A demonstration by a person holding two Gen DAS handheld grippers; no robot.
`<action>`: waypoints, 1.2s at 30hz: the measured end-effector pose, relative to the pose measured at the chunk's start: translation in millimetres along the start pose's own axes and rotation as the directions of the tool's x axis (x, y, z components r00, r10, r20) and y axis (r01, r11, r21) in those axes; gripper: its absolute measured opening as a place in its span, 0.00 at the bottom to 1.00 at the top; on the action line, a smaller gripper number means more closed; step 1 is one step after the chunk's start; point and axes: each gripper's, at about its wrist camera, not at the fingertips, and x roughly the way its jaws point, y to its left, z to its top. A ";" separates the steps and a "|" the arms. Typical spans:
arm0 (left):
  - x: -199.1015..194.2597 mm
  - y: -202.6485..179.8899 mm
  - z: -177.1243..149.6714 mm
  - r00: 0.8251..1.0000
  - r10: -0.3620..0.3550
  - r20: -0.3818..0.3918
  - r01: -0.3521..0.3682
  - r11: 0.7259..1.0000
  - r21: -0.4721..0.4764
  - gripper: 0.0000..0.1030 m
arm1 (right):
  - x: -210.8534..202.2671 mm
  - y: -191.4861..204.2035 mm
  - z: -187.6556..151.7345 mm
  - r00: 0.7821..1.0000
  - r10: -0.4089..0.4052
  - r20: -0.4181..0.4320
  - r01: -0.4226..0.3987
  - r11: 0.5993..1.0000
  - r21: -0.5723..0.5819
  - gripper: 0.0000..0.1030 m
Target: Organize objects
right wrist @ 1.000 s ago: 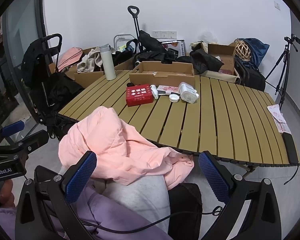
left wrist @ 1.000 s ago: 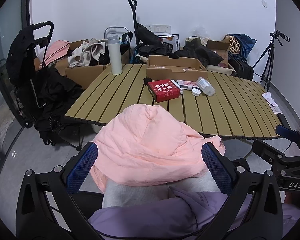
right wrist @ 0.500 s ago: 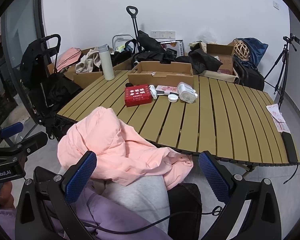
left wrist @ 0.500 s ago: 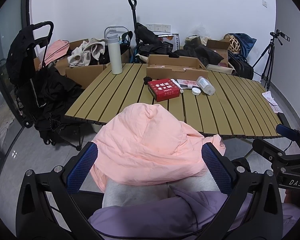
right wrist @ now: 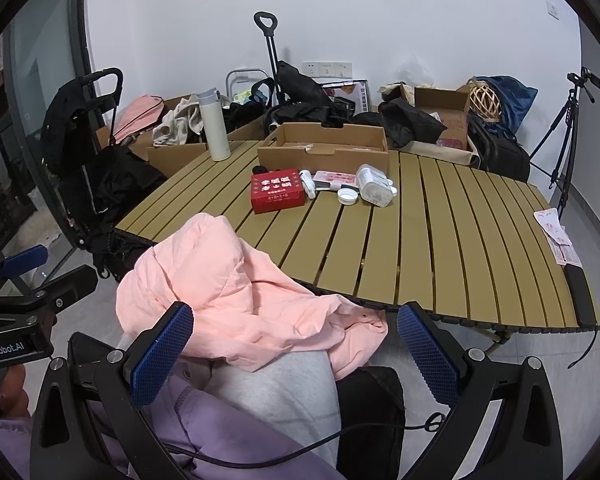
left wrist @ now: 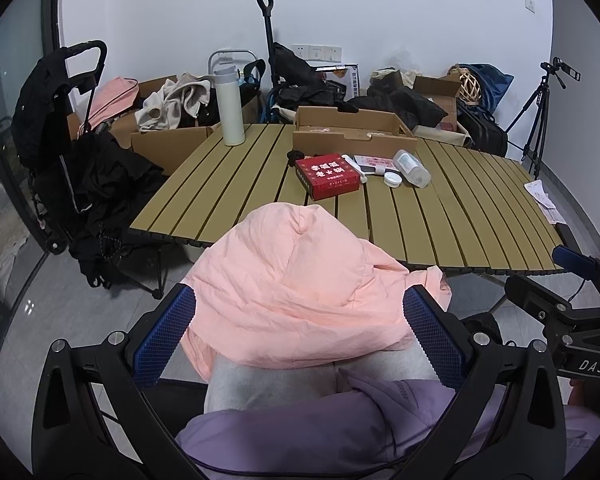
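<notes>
Both wide open: left gripper point(left wrist: 299, 334), right gripper point(right wrist: 294, 350). Best reached past pink jacket point(left wrist: 300, 288) toward red box point(right wrist: 277, 191) on table point(right wrist: 460, 240).

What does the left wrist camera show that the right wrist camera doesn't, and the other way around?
Only the left wrist view shows the right gripper, at its right edge. Only the right wrist view shows the left gripper, at its left edge, and the black slab lying on the table's right end. Both show the slatted table, the red box, the white flask, the cardboard tray, the clear bottle on its side with its cap beside it, and the pink jacket on the person's lap. Both grippers are open and empty.
</notes>
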 end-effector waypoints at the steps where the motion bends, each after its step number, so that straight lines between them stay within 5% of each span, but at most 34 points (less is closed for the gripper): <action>1: -0.2 0.0 0.0 1.000 0.000 0.000 0.000 1.000 0.000 1.00 | 0.0 -0.2 0.4 1.000 0.000 0.000 0.000 1.000 0.001 1.00; 13: 20.0 0.0 1.6 0.998 -0.023 -0.055 0.023 1.000 0.000 1.00 | 10.4 -6.5 2.8 1.000 -0.020 -0.006 0.020 0.999 0.026 1.00; 30: 139.0 13.8 36.1 0.969 -0.024 -0.247 0.015 0.999 -0.039 1.00 | 96.5 -33.4 33.3 1.000 -0.005 -0.026 0.006 0.999 0.054 1.00; 33: 167.8 16.3 49.9 0.956 -0.098 -0.278 0.084 0.995 -0.059 0.99 | 144.4 -31.4 36.4 0.977 0.114 -0.182 -0.114 0.993 0.015 1.00; 36: 198.9 24.6 77.1 0.958 -0.148 -0.245 0.133 0.988 -0.077 1.00 | 180.5 -34.3 45.8 0.963 0.134 -0.235 -0.125 0.991 0.054 1.00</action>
